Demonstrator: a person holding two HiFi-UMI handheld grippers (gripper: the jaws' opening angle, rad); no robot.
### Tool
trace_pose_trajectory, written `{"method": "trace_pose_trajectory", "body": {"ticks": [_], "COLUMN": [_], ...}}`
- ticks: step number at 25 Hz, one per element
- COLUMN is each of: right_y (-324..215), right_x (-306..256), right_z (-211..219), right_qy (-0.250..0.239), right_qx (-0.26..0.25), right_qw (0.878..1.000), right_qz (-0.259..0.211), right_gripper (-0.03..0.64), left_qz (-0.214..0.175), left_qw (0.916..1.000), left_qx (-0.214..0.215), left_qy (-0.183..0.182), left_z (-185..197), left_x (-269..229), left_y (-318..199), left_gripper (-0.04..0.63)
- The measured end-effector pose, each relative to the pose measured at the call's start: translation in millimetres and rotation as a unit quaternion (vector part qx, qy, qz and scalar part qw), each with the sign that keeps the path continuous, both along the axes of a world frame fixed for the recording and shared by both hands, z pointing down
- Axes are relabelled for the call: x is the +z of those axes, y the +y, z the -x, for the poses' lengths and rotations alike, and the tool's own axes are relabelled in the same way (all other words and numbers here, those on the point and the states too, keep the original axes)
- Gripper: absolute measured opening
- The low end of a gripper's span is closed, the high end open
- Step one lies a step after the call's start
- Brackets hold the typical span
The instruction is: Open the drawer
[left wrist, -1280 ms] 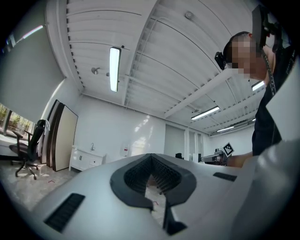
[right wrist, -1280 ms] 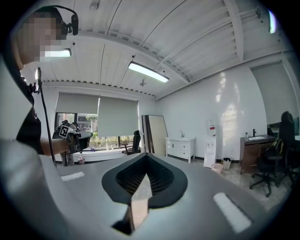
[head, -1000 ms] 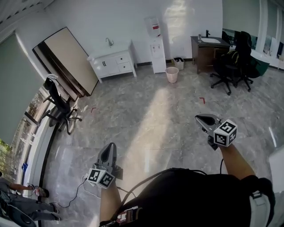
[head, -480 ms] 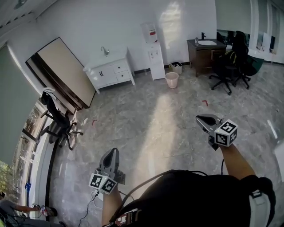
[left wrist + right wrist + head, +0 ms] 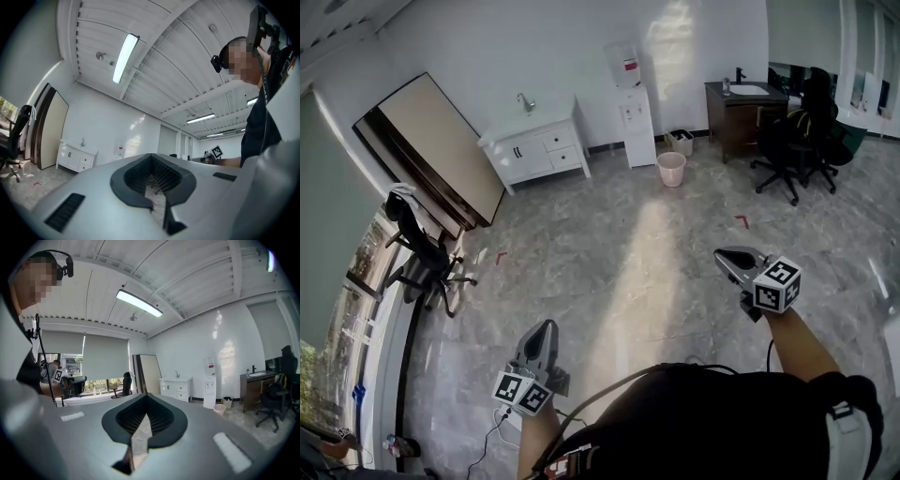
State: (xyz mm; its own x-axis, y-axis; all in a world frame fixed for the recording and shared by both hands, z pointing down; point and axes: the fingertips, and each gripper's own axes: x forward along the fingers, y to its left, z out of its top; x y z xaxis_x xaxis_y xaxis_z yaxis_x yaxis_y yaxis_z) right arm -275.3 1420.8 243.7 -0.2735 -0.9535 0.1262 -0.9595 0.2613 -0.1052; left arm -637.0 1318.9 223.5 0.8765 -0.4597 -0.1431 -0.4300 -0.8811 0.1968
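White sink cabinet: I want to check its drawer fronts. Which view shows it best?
Head view: the white sink cabinet stands unblocked, doors and drawers facing the camera. The right gripper view shows the cabinet front-on but smaller; in the left gripper view the cabinet is tiny, low at left.

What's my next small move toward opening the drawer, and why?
Probably step toward the white cabinet on the far wall. Its drawers lie well across the floor from the left gripper and right gripper, both shut and empty.
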Motion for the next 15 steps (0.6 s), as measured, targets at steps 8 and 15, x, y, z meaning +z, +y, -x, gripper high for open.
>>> {"method": "trace_pose_trajectory", "body": {"ticks": [8,15], "right_y": [-74.0,-144.1], "right_x": [1.4,-11.1], "right_z": [-80.4,-149.4], "right_qy": [-0.009,-0.005], "right_qx": [-0.046,-0.096], "right_qw": [0.999,0.995], "right_qz": [-0.006,-0.017], "right_gripper": [-0.006,-0.006], "left_qz": [-0.004,0.001], "left_qw": [0.9994,0.9977], "left_qx": [-0.035,-0.068], "left_qy": [-0.002,0.002], "left_z": [-73.4,-150.4], "left_x": [-2.7,-8.1], "left_y": [-35.4,-73.6], "left_gripper": [0.000,0.000]}}
